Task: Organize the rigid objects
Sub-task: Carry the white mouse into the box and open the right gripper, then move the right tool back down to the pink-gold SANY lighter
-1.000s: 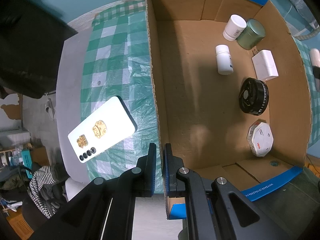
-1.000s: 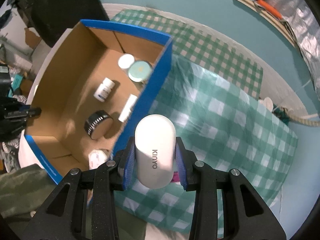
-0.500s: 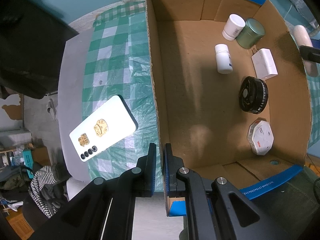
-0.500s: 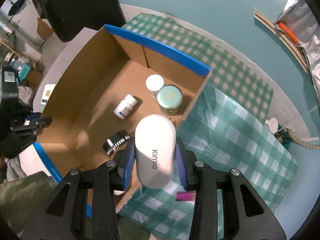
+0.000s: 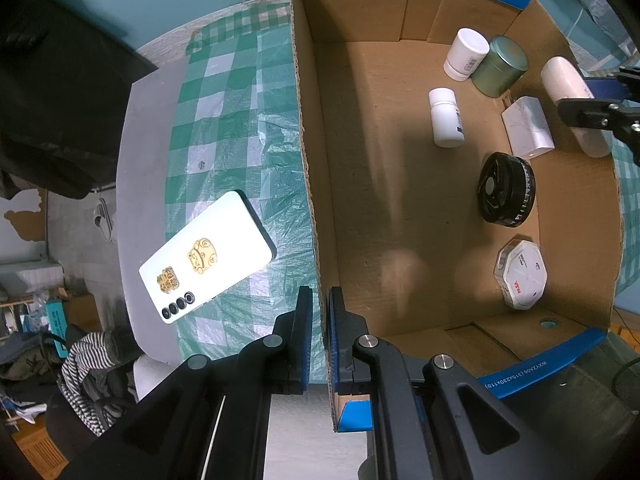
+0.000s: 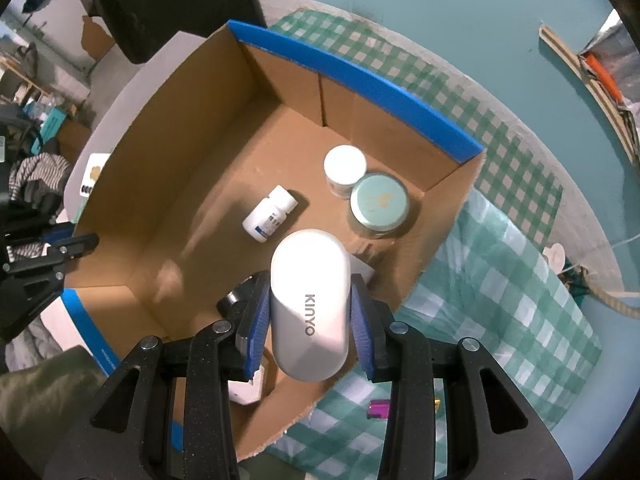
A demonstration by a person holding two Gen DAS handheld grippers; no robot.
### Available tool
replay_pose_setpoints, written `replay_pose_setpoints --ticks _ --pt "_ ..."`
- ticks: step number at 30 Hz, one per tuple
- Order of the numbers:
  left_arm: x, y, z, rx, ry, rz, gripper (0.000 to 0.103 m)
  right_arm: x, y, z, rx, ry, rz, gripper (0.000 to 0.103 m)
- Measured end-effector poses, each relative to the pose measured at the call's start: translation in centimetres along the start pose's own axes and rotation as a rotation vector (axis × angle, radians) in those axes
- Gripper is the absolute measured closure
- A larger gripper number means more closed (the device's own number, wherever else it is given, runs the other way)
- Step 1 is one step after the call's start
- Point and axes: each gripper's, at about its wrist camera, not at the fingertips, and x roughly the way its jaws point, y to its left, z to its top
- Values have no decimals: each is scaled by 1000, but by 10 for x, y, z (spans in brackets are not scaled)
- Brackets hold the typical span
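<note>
Right gripper (image 6: 310,312) fingers are clamped on the white KINYO case (image 6: 309,304), hanging over the cardboard box (image 6: 168,216). Left gripper (image 5: 319,334) pinches the box wall. Let go here and it'd probably land on the white adapter (image 5: 527,128) underneath.

Dim, bluish light, soft shadows, heavy fisheye bending, dark vignetted corners.
</note>
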Motion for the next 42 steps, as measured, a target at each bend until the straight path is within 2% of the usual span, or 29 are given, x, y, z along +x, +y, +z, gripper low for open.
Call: replay_pose_setpoints --ticks 7,23,42 --pt "0 0 0 -1 0 -1 96 5 4 3 -8 11 -2 66" --pt "0 0 -1 3 -1 1 96 -14 -2 -1 36 -29 -19 66" --pt "-2 -1 0 18 -4 3 96 -32 -32 -34 172 -38 -46 63"
